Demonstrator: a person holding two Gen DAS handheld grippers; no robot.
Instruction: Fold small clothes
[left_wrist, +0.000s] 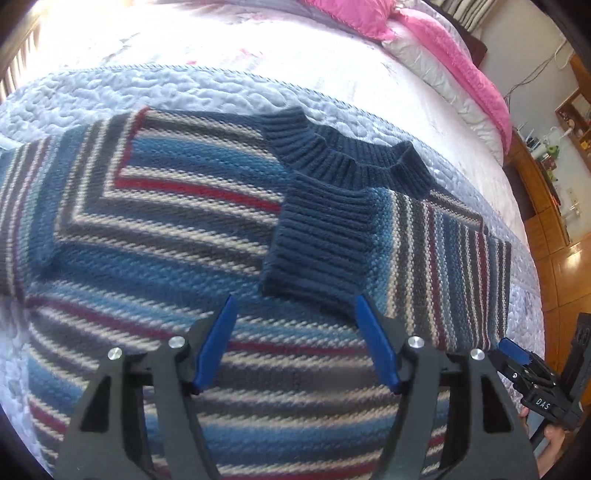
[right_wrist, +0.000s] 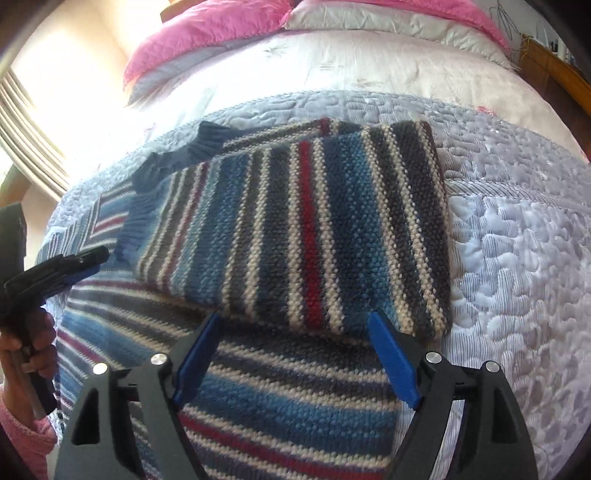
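Observation:
A small striped knit sweater (left_wrist: 177, 229) in blue, grey, cream and red lies flat on the quilted bedspread (left_wrist: 110, 92). One sleeve (right_wrist: 314, 229) is folded across the chest, and its navy ribbed cuff (left_wrist: 317, 251) rests below the navy collar (left_wrist: 343, 155). My left gripper (left_wrist: 295, 301) hovers open just short of that cuff, holding nothing. My right gripper (right_wrist: 295, 317) is open over the folded sleeve's near edge, also with nothing between its fingers. Each gripper shows in the other's view: the right gripper (left_wrist: 504, 347) at the sweater's edge, the left gripper (right_wrist: 98, 258) near the cuff.
Pink and silver pillows (right_wrist: 221, 33) lie at the head of the bed. Wooden furniture (left_wrist: 535, 192) and a wood floor (left_wrist: 569, 273) run along one side. A window with blinds (right_wrist: 26, 122) is on the other. A hand (right_wrist: 33, 332) in a pink sleeve holds the left gripper.

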